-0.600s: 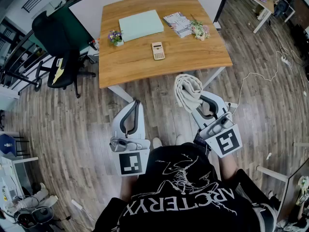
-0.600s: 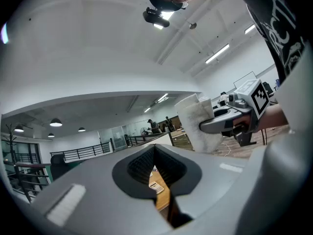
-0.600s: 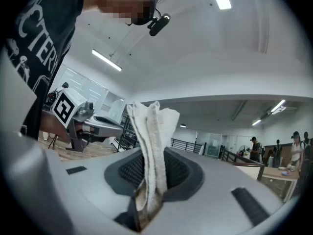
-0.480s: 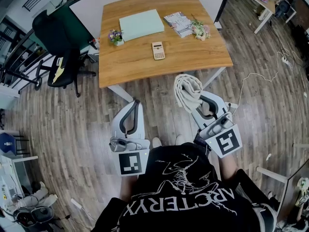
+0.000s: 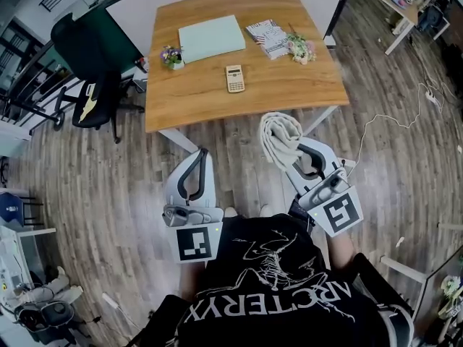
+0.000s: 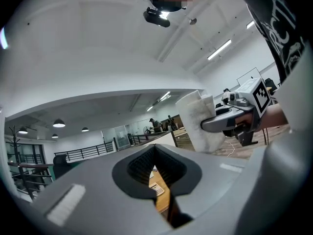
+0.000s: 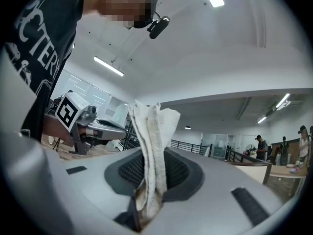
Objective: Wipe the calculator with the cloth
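Note:
The beige calculator lies flat near the middle of the wooden table, far ahead of both grippers. A sliver of the calculator shows through the slit below the left jaws. My left gripper hangs over the floor short of the table's front edge, its jaws shut on nothing. My right gripper is beside it, shut on a bunched off-white cloth that stands up out of the jaws. In the right gripper view the cloth rises from between the pads.
On the table are a pale green mat, a magazine, a flower sprig and a small flower pot. A black office chair stands left of the table. A cable trails on the wood floor at right.
Both grippers keep the same pose with the cloth still held. Only the head view has shifted slightly.

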`<state>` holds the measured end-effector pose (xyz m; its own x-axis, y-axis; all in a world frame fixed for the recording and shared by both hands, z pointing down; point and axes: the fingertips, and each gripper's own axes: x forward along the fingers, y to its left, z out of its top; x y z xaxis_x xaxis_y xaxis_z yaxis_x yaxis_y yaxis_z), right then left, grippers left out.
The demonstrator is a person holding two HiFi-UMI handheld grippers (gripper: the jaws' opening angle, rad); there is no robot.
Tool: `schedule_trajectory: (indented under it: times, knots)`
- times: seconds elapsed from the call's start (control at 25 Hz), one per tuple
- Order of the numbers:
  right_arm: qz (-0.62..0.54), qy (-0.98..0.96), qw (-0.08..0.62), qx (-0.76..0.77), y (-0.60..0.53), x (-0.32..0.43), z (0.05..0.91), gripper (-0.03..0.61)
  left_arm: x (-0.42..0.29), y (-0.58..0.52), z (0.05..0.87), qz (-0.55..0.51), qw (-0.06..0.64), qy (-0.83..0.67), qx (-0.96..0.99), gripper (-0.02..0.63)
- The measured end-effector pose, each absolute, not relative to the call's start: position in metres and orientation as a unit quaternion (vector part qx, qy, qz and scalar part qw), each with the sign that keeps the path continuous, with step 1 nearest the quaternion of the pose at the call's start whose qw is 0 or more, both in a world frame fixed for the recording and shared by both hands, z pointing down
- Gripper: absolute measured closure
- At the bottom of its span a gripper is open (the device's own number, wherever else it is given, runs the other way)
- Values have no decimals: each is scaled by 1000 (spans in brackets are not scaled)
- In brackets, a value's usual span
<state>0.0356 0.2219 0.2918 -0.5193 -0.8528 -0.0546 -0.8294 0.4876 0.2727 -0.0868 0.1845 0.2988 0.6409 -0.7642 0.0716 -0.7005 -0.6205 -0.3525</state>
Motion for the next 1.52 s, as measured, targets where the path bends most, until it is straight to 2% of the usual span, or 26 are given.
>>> schedule_trajectory:
  times: [0.52,1.2,1.52]
  knots:
    - [-120,-868,70,476,186,92,317,492,-35,143,317,-114,134,420,-890,604]
    - [-107,-854,83,502,-59,73,310,492,-45,-106,308,-102,126,388,-907,604]
    - [-99,-850,83,511,-131,72,314,491,-39,-173,317,-104,116,364,-918,604]
